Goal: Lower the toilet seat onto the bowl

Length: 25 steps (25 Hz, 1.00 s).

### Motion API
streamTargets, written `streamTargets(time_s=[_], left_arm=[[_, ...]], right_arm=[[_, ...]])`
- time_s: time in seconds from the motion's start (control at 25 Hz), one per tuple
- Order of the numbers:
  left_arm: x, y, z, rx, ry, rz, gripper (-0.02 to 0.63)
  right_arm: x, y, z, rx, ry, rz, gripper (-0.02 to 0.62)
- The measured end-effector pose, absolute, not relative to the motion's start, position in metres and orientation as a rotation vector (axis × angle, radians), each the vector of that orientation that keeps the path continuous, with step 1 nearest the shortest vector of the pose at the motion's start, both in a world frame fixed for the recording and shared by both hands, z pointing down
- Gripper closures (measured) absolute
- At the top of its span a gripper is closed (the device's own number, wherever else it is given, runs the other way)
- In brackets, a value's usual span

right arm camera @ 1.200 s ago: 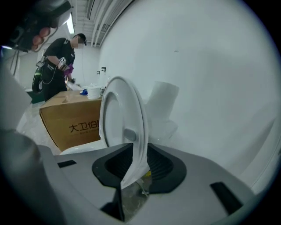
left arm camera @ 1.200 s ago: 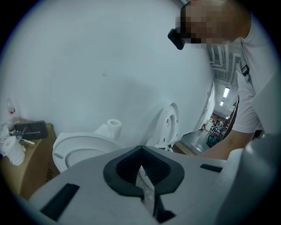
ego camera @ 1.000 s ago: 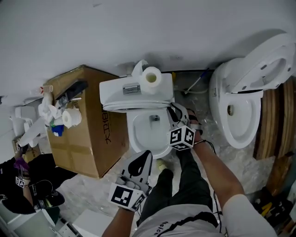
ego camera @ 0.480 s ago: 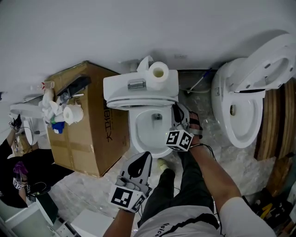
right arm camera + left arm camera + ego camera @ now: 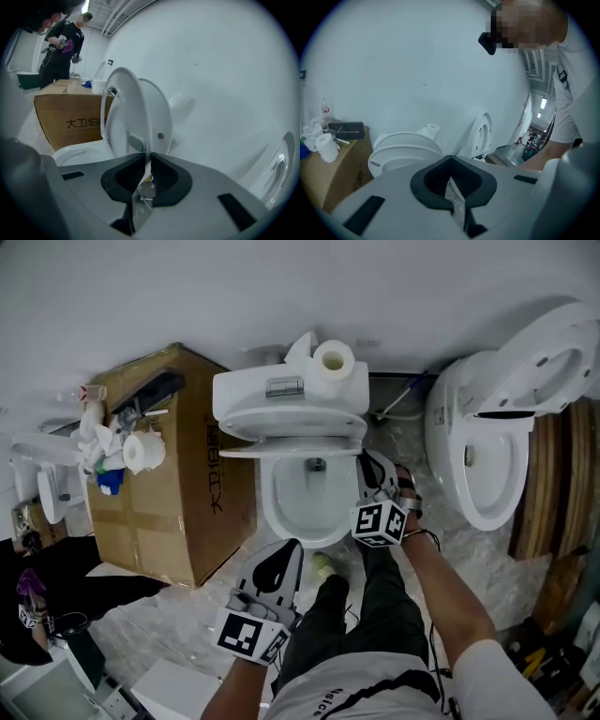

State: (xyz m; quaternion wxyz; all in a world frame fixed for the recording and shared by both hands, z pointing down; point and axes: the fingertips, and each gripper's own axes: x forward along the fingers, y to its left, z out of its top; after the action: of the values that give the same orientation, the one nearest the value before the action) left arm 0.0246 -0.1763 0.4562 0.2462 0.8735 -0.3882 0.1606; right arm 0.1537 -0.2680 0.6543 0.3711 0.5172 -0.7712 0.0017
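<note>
White wall; pale floor; cardboard box left; wood panels right.

3 views (1 overhead) share toilet.

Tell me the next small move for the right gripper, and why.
Probably draw the right gripper toward you and down, swinging the toilet seat over the bowl. Its jaws have just been closing, and the seat's rim looks pinched between them. The seat stands upright, with the bowl open beneath it. The left gripper is shut and empty, away from the seat.
</note>
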Motion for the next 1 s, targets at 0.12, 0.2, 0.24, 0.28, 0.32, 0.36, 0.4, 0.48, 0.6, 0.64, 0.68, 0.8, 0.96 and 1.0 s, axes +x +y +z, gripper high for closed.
streamTargets(time_s=[0.12, 0.2, 0.24, 0.28, 0.32, 0.36, 0.4, 0.48, 0.6, 0.64, 0.68, 0.8, 0.96, 1.0], left_arm=[[0.018, -0.166, 0.456, 2.390, -1.057, 0.417, 0.597], [0.012, -0.159, 0.455, 2.396, -1.059, 0.403, 0.597], [0.008, -0.155, 0.454, 2.398, -1.061, 0.397, 0.597], [0.005, -0.152, 0.454, 2.399, -1.063, 0.391, 0.597], [0.001, -0.148, 0.455, 2.398, -1.065, 0.387, 0.597], [-0.002, -0.144, 0.455, 2.397, -1.067, 0.383, 0.597], [-0.005, -0.140, 0.457, 2.394, -1.069, 0.380, 0.597], [-0.011, -0.132, 0.459, 2.389, -1.069, 0.375, 0.597], [-0.020, -0.121, 0.463, 2.391, -1.065, 0.367, 0.597], [-0.024, -0.118, 0.465, 2.391, -1.064, 0.363, 0.597], [-0.029, -0.115, 0.468, 2.390, -1.064, 0.359, 0.597], [-0.041, -0.107, 0.481, 2.384, -1.068, 0.353, 0.597], [-0.056, -0.093, 0.508, 2.378, -1.089, 0.349, 0.597], [-0.060, -0.089, 0.516, 2.372, -1.095, 0.350, 0.597]], right_arm=[[0.150, -0.244, 0.659, 1.237, -2.001, -0.024, 0.549], [0.145, -0.228, 0.662, 1.170, -2.014, -0.046, 0.549], [0.143, -0.220, 0.665, 1.135, -2.018, -0.056, 0.549], [0.140, -0.212, 0.668, 1.098, -2.019, -0.068, 0.549], [0.137, -0.203, 0.671, 1.060, -2.018, -0.081, 0.549], [0.134, -0.195, 0.675, 1.021, -2.015, -0.095, 0.549], [0.132, -0.187, 0.678, 0.984, -2.010, -0.110, 0.549], [0.127, -0.169, 0.686, 0.912, -1.996, -0.141, 0.548], [0.120, -0.146, 0.700, 0.819, -1.964, -0.196, 0.548], [0.117, -0.139, 0.705, 0.795, -1.951, -0.215, 0.548], [0.115, -0.133, 0.710, 0.776, -1.939, -0.234, 0.548], [0.109, -0.117, 0.724, 0.726, -1.915, -0.295, 0.548], [0.105, -0.092, 0.747, 0.616, -1.881, -0.409, 0.548], [0.104, -0.087, 0.751, 0.603, -1.874, -0.434, 0.548]])
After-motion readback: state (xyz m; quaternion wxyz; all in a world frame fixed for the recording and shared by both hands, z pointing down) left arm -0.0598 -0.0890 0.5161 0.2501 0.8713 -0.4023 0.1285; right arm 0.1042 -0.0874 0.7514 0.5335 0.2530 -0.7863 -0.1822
